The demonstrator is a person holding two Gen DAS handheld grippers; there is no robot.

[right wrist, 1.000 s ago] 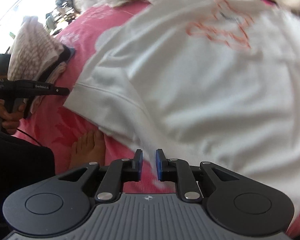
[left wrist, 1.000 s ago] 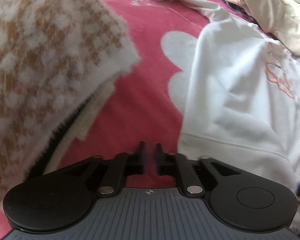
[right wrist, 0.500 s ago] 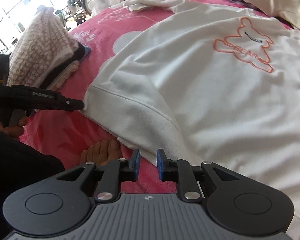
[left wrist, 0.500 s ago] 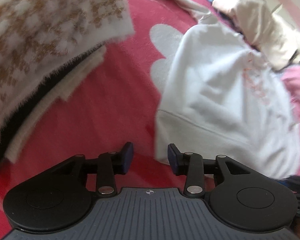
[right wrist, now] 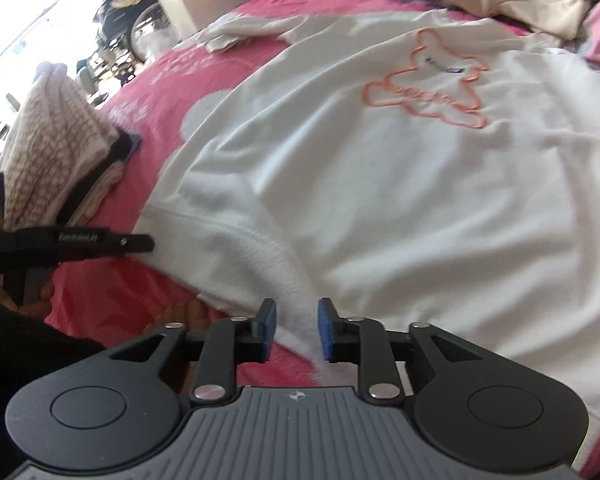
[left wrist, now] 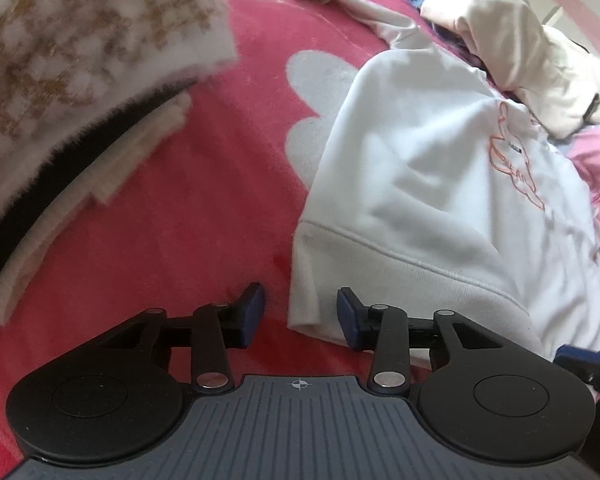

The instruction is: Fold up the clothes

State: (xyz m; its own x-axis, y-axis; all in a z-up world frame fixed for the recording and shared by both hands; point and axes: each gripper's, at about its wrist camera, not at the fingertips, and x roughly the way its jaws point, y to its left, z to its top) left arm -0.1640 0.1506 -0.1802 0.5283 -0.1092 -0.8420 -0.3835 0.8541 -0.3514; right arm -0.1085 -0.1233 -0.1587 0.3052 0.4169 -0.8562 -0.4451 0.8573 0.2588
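A white sweatshirt (left wrist: 440, 184) with an orange bear outline lies spread on the red bedspread (left wrist: 204, 208). My left gripper (left wrist: 300, 314) is at the sweatshirt's near hem corner. That corner sits between its jaws, which are closing, and the pads are not pressing on it. In the right wrist view the left gripper (right wrist: 146, 242) reaches the same corner of the sweatshirt (right wrist: 380, 180) from the left. My right gripper (right wrist: 297, 326) hangs over the hem farther along. Its jaws are opening, with the hem's edge below the gap and not gripped.
A stack of folded clothes topped by a fuzzy brown-and-white houndstooth knit (left wrist: 80, 60) stands left of the sweatshirt. A cream garment pile (left wrist: 520, 48) lies at the back. A person's bare foot (right wrist: 188, 312) rests on the bedspread by the hem.
My left gripper has moved right from the folded stack to the sweatshirt's hem corner, and its jaws have spread. The right gripper's jaws have widened a little over the hem.
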